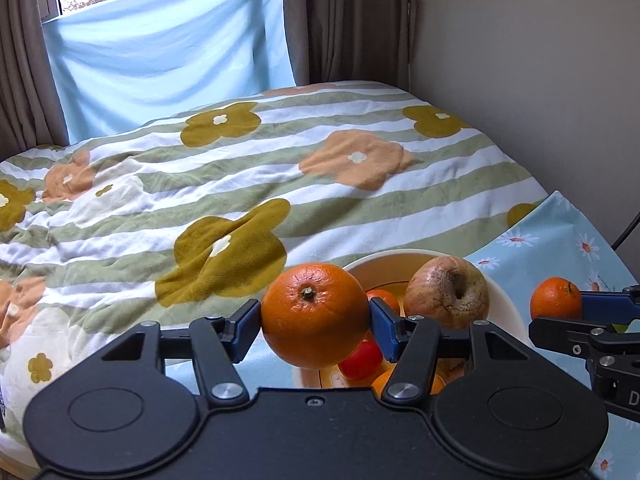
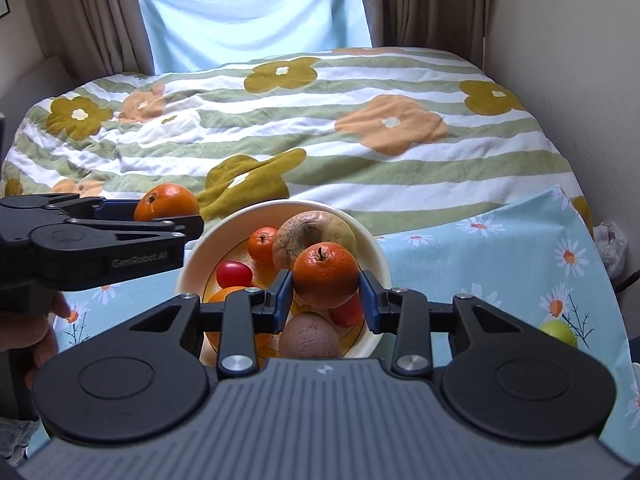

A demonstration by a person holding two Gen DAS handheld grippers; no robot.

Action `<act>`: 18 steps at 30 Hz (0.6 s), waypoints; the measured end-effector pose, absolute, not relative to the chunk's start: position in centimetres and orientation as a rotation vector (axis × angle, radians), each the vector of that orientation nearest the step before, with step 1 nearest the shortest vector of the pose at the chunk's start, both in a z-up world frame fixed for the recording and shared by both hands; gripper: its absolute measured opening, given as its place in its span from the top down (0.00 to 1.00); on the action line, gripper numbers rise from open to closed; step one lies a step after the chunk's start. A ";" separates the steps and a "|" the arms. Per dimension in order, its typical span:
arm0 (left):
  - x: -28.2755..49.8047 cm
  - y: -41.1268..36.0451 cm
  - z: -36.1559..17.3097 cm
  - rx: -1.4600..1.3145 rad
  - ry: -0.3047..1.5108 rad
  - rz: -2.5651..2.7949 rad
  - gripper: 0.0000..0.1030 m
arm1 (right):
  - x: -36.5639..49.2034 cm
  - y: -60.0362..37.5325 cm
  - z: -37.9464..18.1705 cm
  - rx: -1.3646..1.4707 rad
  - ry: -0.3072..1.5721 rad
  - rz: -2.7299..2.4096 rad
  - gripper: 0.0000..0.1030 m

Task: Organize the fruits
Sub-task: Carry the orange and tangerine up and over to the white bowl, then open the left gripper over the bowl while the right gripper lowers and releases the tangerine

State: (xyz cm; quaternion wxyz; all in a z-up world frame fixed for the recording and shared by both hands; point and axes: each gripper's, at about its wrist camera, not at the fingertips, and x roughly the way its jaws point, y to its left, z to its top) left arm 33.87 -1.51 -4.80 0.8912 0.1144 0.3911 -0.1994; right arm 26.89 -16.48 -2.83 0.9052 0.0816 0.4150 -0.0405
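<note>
Nearest each camera is the black body of a handheld gripper, and beyond both spreads a bed (image 2: 320, 120) under a striped, flowered quilt, the largest thing in sight. Closer lies a pale blue daisy-print cloth (image 2: 500, 248) carrying a cream bowl (image 2: 380, 264) of fruit. The left gripper (image 1: 315, 316) is clamped on a large orange (image 1: 315, 314), held beside the bowl's near-left rim. The right gripper (image 2: 326, 278) is closed on a smaller orange (image 2: 326, 274), held right over the bowl. Inside the bowl sit a wrinkled apple (image 2: 316, 232), a brown kiwi (image 2: 310, 338), a small mandarin (image 2: 262, 244) and a red tomato (image 2: 234, 274). A green fruit (image 2: 558, 332) lies alone on the cloth, well apart on the right. Risk, as a judgement: the bowl looks crowded, so a released orange could roll off the pile or knock fruit over the rim, and the two grippers sit close enough to collide.
</note>
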 end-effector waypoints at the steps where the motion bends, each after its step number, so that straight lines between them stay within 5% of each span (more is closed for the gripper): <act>1: 34.2 -1.7 -5.2 0.237 0.817 -0.416 0.39 | 27.0 -16.5 -3.1 0.170 0.862 -0.088 0.50; 11: 35.9 -2.8 -7.2 0.256 0.842 -0.443 0.38 | 27.6 -16.3 -4.6 0.185 0.900 -0.103 0.51; 15: 35.2 -2.4 -6.2 0.247 0.778 -0.451 0.09 | 27.8 -16.3 -4.6 0.182 0.902 -0.108 0.51; 18: 34.9 -1.6 -5.2 0.233 0.774 -0.442 0.09 | 27.8 -16.4 -4.4 0.177 0.902 -0.107 0.51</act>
